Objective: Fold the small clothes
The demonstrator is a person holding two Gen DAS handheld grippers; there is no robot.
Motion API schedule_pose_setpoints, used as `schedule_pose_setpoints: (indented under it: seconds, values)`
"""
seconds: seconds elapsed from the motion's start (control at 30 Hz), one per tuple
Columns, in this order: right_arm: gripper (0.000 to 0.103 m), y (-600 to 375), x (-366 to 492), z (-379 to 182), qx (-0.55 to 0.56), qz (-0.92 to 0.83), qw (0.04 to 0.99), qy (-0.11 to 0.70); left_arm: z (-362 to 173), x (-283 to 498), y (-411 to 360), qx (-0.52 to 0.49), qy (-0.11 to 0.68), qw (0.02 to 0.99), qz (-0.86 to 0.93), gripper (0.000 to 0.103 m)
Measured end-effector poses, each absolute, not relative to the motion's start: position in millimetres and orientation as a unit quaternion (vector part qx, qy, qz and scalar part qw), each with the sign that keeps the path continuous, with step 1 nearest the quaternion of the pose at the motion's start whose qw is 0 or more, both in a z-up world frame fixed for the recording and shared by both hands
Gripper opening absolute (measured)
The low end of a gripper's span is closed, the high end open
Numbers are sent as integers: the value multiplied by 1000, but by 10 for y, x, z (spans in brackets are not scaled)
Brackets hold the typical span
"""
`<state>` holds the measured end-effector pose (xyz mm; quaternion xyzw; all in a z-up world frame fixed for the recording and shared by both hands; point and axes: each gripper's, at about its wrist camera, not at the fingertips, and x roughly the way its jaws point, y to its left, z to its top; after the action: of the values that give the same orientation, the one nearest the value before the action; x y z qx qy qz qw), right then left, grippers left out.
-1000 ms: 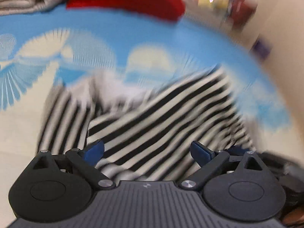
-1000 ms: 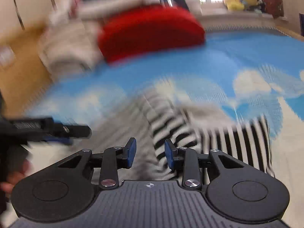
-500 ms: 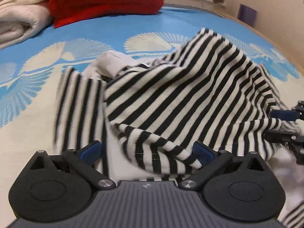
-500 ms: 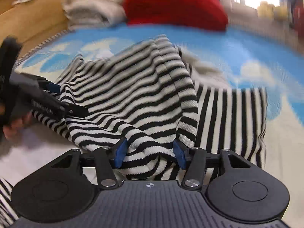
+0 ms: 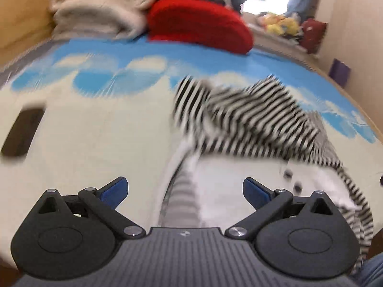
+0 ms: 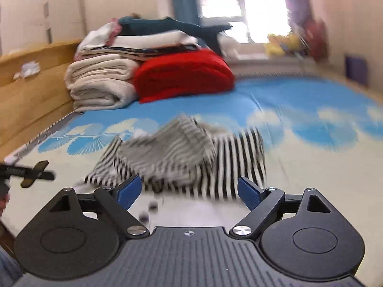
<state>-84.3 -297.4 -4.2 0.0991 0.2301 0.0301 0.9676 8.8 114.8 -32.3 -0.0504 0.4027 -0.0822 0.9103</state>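
Striped top (image 6: 191, 157) lies rumpled on the bed (image 6: 299, 110), untouched. Both the left gripper (image 5: 185, 190) and right gripper (image 6: 189, 191) hover with jaws spread, empty. I'd pinch two corners, then pull flat before folding.

Both grippers — left gripper (image 5: 185, 190), right gripper (image 6: 189, 190) — released striped garment (image 6: 191, 157), backed off.

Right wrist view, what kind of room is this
Most likely a bedroom: a wooden headboard, stacked folded blankets beside a red one, and a blue patterned bed mat under the striped garment.
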Motion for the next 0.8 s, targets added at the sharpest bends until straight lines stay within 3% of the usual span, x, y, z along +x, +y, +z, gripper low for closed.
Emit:
schedule_pose_setpoints:
  seconds: [0.07,0.27,0.53,0.8]
  values:
    - [88,-3041,-981,-174,116,-14,955,273,-417,-65,1263,-64,419,903,-67,102]
    - [87,-3159,-1356,-308,98,-36,956,275,-484,-444,1470,-92,435,893,-64,102]
    - [87,-3472,-1655,-520,174,-47,928,326,-486,-545,1431,-133,442,883,-85,102]
    - [87,-3488,-1501,-713,183,-57,913,361,-703,-382,1143,-93,502,854,-98,102]
